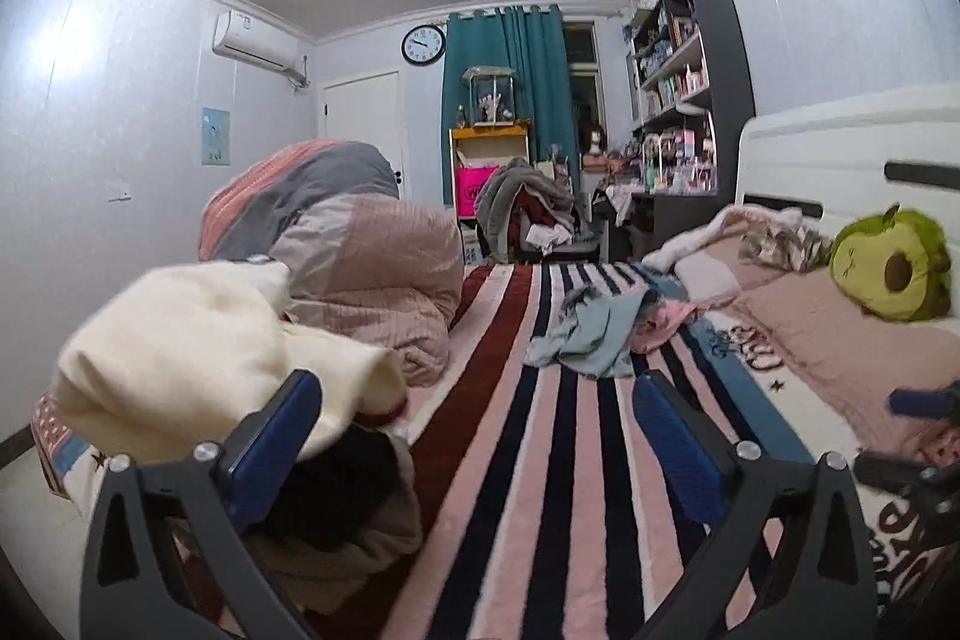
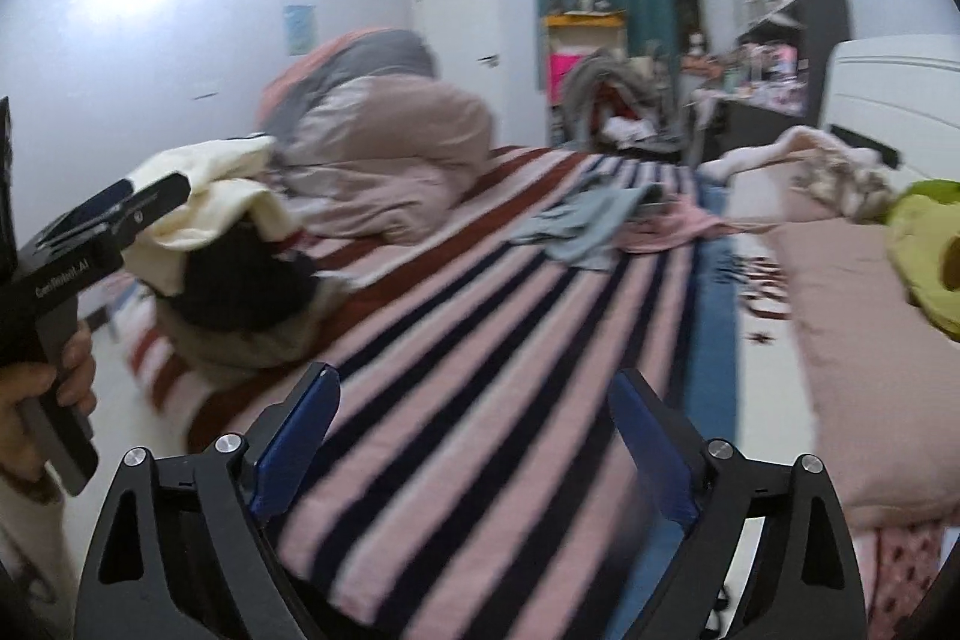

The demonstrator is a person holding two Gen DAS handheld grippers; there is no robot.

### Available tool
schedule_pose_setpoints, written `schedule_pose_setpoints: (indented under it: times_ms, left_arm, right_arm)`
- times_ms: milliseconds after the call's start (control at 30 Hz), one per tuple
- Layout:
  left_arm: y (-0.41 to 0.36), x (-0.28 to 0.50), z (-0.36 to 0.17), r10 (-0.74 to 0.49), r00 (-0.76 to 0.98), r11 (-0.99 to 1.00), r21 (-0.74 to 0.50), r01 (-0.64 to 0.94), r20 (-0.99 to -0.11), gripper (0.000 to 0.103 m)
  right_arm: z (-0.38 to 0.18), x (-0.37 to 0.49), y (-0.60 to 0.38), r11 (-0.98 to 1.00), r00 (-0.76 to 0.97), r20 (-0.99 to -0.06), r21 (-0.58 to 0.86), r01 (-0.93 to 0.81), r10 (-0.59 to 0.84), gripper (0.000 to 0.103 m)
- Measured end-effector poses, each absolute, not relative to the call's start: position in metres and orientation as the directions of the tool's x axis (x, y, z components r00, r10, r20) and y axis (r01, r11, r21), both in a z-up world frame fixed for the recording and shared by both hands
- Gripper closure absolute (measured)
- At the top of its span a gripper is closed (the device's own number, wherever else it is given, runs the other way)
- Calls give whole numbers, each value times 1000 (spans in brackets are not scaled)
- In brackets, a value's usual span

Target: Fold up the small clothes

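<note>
Right, both tongs hang over the bed w/ nothing in them. The left tongs (image 1: pixel 477 403) stand spread as wide as they go, blue pads apart over the pink, white & navy striped blanket (image 1: pixel 540 460), no cloth between the pads. The right tongs (image 2: pixel 474 400) are also wide open, a bit less so, above the same striped blanket (image 2: pixel 480 400), empty too.

The small clothes to fold lie further up the bed: a crumpled pale grey-blue garment (image 1: pixel 591 334) w/ a pink garment (image 1: pixel 663 325) just beside it, touching, both well apart from either set of tongs. From the right wrist view the grey-blue piece (image 2: pixel 582 226) & the pink one (image 2: pixel 672 226) sit in the same heap mid-bed.

To the left, a pile: a cream soft fleece garment (image 1: pixel 198 346) on top of a black cloth (image 1: pixel 345 484), next to a bundled pink-grey quilted duvet (image 1: pixel 372 274). On the right edge, a green avocado plush toy (image 1: pixel 894 268) rests on a dusty-pink pillow (image 1: pixel 840 340) by the white headboard (image 1: pixel 840 148).

A person's hand (image 2: pixel 42 388) grips the handle of the left tool, seen at the left edge of the right wrist view.
</note>
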State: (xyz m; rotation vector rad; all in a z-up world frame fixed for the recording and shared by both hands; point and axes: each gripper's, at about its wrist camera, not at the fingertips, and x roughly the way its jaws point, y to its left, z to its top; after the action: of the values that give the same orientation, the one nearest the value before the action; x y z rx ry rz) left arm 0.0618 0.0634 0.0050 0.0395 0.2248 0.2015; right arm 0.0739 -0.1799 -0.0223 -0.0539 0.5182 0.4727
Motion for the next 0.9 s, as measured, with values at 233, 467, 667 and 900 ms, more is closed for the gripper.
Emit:
schedule_pose_setpoints:
  times_ms: [233,467,667,900]
  left_arm:
    - [25,75,-23,218,949,972,133,-192,-226,1]
    - [21,67,-20,168,955,985,90,-150,-243,1]
    - [26,56,-12,139,958,990,47,-132,-251,1]
    - [30,30,1,147,963,989,31,-143,-228,1]
  right_arm:
    - [-30,61,-201,918,818,-436,47,-395,374,2]
    - [-27,55,-206,924,829,-424,56,-377,364,2]
    - [-27,53,-206,925,831,-422,59,-376,364,2]
    - [-19,37,-208,921,848,-367,71,-383,381,2]
